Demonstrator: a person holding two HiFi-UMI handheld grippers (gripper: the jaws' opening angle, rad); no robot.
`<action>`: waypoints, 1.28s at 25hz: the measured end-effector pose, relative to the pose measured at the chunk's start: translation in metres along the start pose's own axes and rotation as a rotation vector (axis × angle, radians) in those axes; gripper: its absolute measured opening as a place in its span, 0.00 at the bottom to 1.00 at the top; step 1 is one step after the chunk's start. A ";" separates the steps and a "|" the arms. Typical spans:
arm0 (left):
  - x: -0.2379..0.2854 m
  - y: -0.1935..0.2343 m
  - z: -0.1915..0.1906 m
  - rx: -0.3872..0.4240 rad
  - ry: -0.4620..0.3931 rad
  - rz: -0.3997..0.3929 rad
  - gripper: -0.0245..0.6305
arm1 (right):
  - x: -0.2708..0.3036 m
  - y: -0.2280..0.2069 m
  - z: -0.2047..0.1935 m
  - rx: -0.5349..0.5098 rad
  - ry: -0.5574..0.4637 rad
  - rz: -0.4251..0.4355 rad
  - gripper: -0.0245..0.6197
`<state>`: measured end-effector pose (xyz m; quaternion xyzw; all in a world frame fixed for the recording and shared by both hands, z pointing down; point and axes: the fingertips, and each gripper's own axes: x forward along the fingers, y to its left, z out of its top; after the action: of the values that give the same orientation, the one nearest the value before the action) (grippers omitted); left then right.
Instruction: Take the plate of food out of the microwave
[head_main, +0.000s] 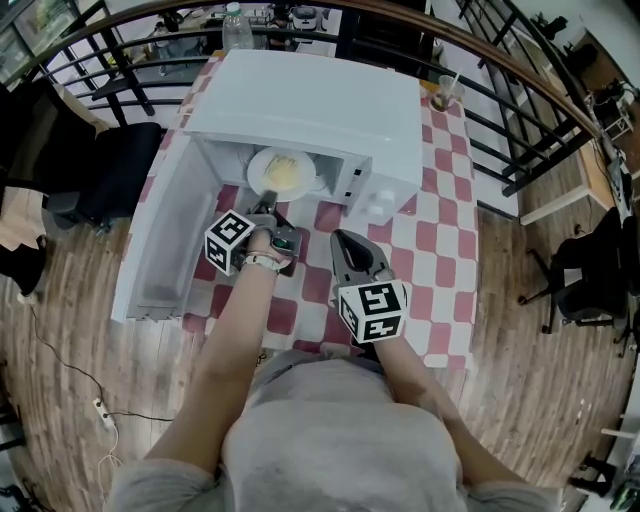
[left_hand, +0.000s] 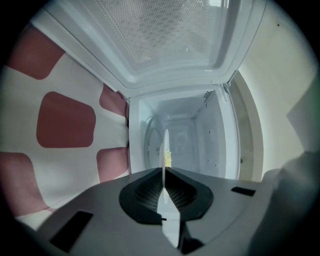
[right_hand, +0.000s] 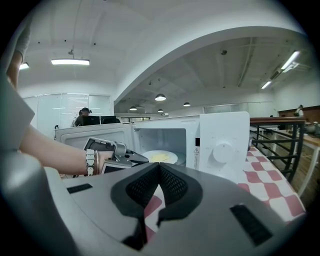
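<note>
A: Left claw (head_main: 268, 206)?
B: Clamped on the plate (head_main: 258, 172) rim; plate sits in the microwave (head_main: 320, 110) mouth. Right claw (right_hand: 159, 165) closed, empty, over the worktop (head_main: 440, 250).
A: Tip?
B: Pull it out level, slow. The food (head_main: 285, 170) could slide.

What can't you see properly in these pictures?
- Food, head view: too small to tell what it is.
- Plate, left gripper view: edge-on, just a thin line; left tool covers its near rim.
- Dial markings, right gripper view: too small.
</note>
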<state>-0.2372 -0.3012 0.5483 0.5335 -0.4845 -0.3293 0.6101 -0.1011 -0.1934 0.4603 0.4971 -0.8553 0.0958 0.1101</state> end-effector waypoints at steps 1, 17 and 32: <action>-0.003 -0.001 -0.001 0.001 0.001 -0.004 0.06 | -0.002 0.001 0.001 -0.002 -0.006 0.002 0.08; -0.043 -0.017 -0.025 0.021 0.002 -0.053 0.06 | -0.031 0.005 0.011 -0.014 -0.057 0.025 0.08; -0.083 -0.039 -0.037 0.008 -0.059 -0.139 0.06 | -0.045 0.009 0.017 -0.020 -0.117 0.058 0.08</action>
<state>-0.2243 -0.2213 0.4920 0.5582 -0.4653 -0.3844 0.5694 -0.0886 -0.1569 0.4305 0.4756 -0.8753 0.0615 0.0621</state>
